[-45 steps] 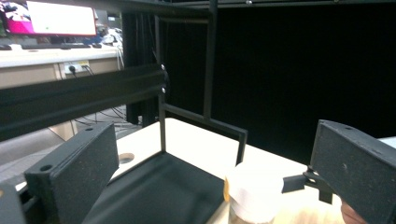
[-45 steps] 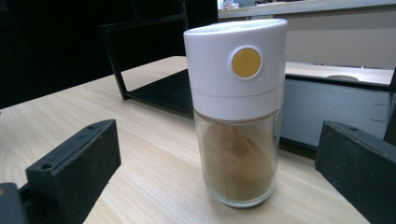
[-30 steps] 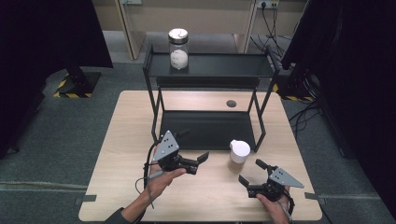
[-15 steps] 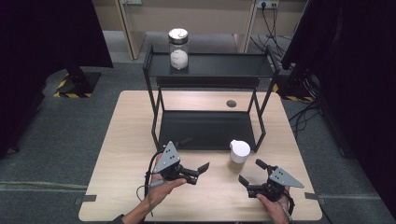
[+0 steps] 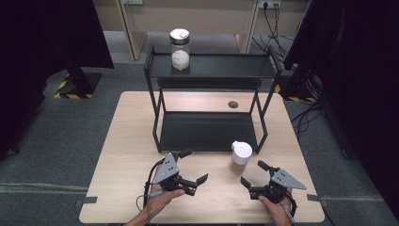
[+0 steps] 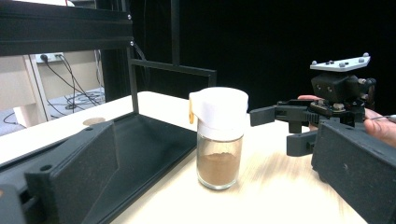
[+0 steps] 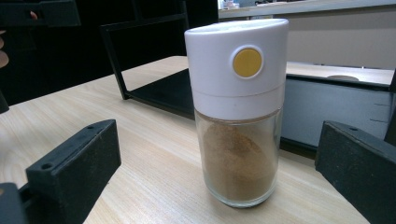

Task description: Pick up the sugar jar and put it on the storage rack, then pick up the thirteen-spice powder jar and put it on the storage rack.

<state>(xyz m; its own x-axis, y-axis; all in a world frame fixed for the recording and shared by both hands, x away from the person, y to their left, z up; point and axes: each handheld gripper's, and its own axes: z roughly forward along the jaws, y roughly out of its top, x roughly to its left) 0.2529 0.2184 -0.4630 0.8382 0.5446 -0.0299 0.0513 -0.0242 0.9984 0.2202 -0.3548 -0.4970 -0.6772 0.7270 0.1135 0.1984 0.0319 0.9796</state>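
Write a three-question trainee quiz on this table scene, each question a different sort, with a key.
1. True or false: the right tongs are shut on the spice jar.
2. Multiple choice: the lidded jar with white contents stands on A) the rack's top shelf, B) the rack's bottom tray, C) the table.
3. Fill in: the button on the spice jar's white cap is ____.

Key: 1 false, both tongs are open and apart from it; 2 A; 3 yellow.

Left gripper (image 5: 194, 175), right gripper (image 5: 253, 177): black blocky jaws, grey three-cornered screwed plates, thin trailing cables.
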